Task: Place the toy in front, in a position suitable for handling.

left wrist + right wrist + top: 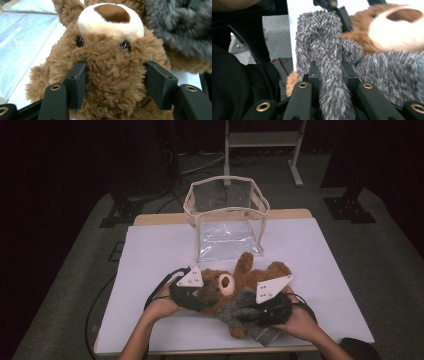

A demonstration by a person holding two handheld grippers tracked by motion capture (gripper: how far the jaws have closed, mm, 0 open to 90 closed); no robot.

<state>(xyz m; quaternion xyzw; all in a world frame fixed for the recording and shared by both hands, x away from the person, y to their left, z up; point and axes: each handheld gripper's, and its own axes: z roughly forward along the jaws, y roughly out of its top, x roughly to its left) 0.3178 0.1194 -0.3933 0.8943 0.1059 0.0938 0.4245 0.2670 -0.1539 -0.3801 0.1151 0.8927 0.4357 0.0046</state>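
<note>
High view overlooks the table (150,250); both claw-mounted views closely share the teddy bear (112,75).

The teddy bear (250,272) is warm brown with a cream muzzle, dark brown nose and glossy black eyes — its knitted garment (245,312) is mottled grey; the clear pouch (225,215) has beige trim, the table (150,250) — pale lilac-white

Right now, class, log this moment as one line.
left gripper: shut on teddy bear head | right gripper: shut on grey sweater | clear bag: upright behind
</note>
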